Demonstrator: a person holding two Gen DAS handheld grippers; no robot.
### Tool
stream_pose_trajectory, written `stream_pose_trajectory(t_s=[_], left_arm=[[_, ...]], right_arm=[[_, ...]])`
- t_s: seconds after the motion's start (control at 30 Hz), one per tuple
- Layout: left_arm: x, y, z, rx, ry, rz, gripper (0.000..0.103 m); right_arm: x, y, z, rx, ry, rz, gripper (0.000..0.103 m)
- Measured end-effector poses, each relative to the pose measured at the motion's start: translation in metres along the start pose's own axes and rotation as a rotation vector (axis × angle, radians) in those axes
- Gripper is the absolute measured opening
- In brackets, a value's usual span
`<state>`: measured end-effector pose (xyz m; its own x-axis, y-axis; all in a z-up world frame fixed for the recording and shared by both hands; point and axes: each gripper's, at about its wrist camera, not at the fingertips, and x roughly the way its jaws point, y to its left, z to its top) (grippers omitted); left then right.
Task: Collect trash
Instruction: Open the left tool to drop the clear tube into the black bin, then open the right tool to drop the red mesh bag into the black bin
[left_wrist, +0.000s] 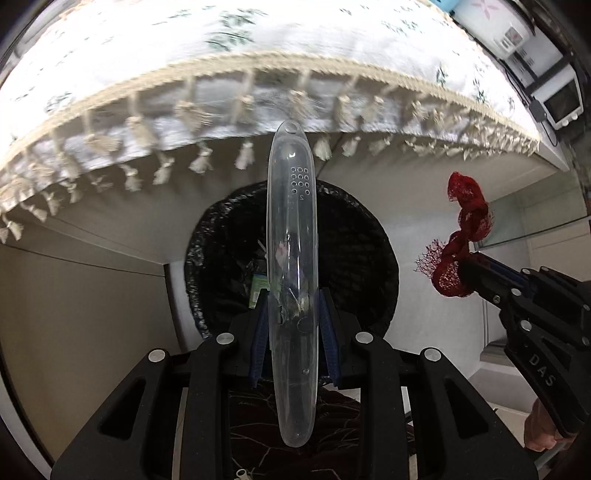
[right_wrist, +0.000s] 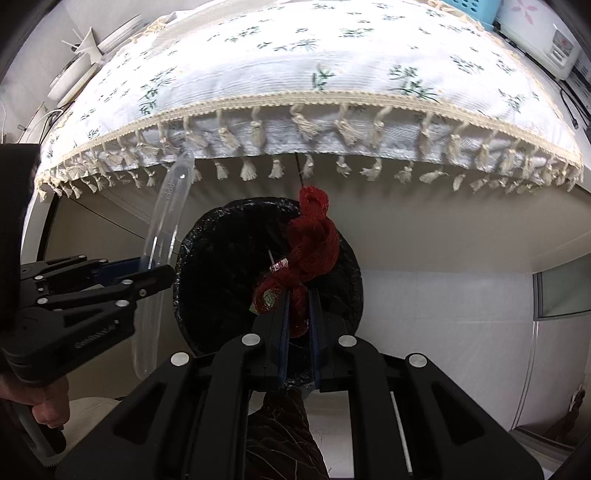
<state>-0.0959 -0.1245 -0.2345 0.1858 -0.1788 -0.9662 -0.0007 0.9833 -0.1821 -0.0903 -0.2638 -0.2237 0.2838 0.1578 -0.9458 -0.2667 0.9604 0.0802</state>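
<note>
The left gripper (left_wrist: 291, 317) is clamping a clear plastic lid (left_wrist: 291, 258) and the right gripper (right_wrist: 298, 314) is pinching red mesh netting (right_wrist: 312, 243), both near a black-lined bin (right_wrist: 221, 280).

The black-lined trash bin (right_wrist: 266, 277) stood open below both grippers, its mouth unobstructed. Just beyond it the desk's tasselled tablecloth fringe (right_wrist: 306, 129) overhung, closing off room on the far side.

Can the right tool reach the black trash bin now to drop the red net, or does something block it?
Probably yes. The right tool, shut on the red net, faces the open black bin. The left tool with its clear plastic lid stays beside, not between.
</note>
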Motion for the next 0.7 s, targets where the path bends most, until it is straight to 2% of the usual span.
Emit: stream_pose_trajectory(t_s=[0.17, 0.27, 0.37, 0.43, 0.6, 0.7], left_arm=[[0.012, -0.015, 0.0, 0.029, 0.009, 0.018, 0.026], [0.01, -0.016, 0.0, 0.033, -0.001, 0.019, 0.032], [0.004, -0.014, 0.002, 0.027, -0.017, 0.025, 0.044], [-0.003, -0.008, 0.003, 0.01, -0.033, 0.027, 0.055], [-0.027, 0.009, 0.004, -0.033, -0.082, 0.037, 0.073], [-0.037, 0.016, 0.004, -0.059, -0.109, 0.05, 0.088]], right_arm=[[-0.002, -0.009, -0.003, 0.016, 0.005, -0.011, 0.009], [-0.002, -0.01, -0.003, 0.023, 0.005, -0.011, 0.009], [-0.001, -0.007, -0.002, 0.017, 0.002, -0.008, 0.009], [-0.001, -0.006, -0.002, 0.015, 0.001, -0.003, 0.009], [0.002, -0.003, 0.001, -0.001, 0.006, 0.011, 0.009], [0.005, 0.003, 0.003, -0.017, 0.008, 0.018, 0.009]])
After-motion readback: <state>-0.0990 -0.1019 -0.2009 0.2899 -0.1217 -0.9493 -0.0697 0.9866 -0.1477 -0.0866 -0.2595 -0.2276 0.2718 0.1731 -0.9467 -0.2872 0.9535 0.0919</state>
